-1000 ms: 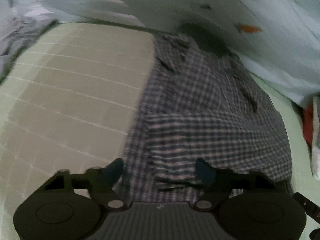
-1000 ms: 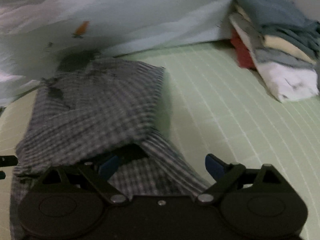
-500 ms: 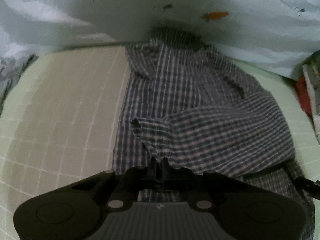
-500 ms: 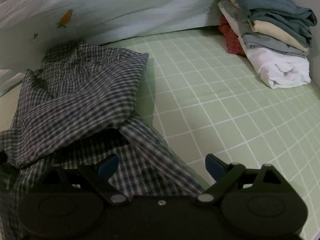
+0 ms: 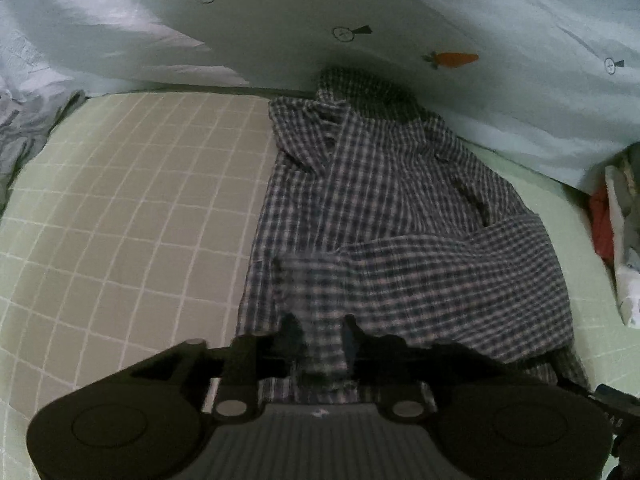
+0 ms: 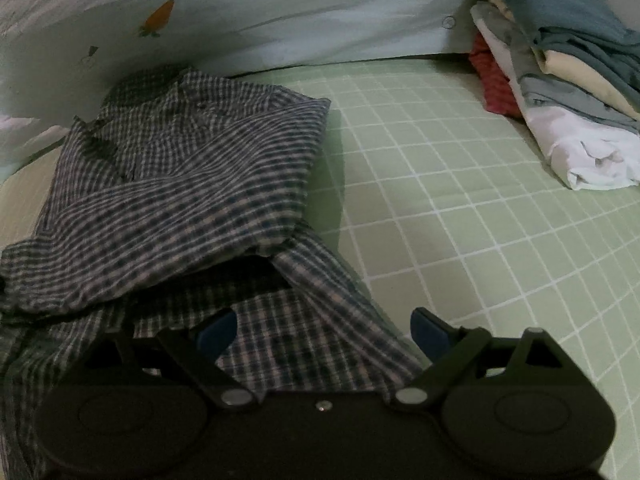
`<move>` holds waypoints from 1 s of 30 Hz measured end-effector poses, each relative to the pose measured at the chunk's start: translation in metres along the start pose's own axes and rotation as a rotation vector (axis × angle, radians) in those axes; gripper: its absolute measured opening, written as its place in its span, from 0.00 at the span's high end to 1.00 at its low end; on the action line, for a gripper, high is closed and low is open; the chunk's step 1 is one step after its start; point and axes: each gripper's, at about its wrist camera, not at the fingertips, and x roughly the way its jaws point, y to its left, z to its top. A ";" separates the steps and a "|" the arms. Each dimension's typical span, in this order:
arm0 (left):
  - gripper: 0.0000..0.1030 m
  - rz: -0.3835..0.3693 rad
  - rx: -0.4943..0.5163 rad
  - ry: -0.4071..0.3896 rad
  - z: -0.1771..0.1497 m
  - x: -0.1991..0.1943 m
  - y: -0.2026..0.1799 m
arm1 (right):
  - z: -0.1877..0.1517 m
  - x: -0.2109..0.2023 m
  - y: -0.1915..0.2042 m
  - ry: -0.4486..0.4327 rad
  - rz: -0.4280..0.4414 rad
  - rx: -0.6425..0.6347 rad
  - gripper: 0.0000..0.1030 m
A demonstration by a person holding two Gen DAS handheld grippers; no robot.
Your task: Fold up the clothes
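A dark plaid shirt point(image 5: 372, 200) lies on the green checked bedsheet point(image 5: 132, 208), collar toward the far bedding. One sleeve point(image 5: 440, 280) is folded across its body. My left gripper point(image 5: 322, 332) hovers low over the shirt's near part, its fingers a narrow gap apart with plaid cloth showing between them, slightly blurred. In the right wrist view the same shirt point(image 6: 180, 184) fills the left half. My right gripper point(image 6: 320, 326) is wide open over the shirt's lower right edge, gripping nothing; its right fingertip point(image 6: 428, 324) is over bare sheet.
Pale bedding with carrot prints point(image 5: 452, 58) is heaped along the far side. A stack of folded clothes point(image 6: 568, 80) stands at the right on the sheet point(image 6: 460, 200). Crumpled grey cloth point(image 5: 20, 120) lies at the far left. My right gripper's edge point(image 5: 616, 404) shows at lower right.
My left gripper closed on the sleeve, carried it across the shirt, and its fingers have now parted slightly. My right gripper stayed open, and its view drew back a little.
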 end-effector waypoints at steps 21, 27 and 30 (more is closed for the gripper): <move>1.00 0.000 0.032 -0.131 0.036 -0.021 0.002 | 0.005 0.001 -0.002 -0.023 -0.031 0.012 0.08; 1.00 0.089 0.058 -0.322 0.084 -0.058 0.026 | 0.016 -0.007 0.002 -0.080 -0.023 0.011 0.09; 1.00 0.160 0.007 -0.431 0.112 -0.077 0.055 | 0.021 -0.010 0.005 -0.105 -0.016 0.009 0.09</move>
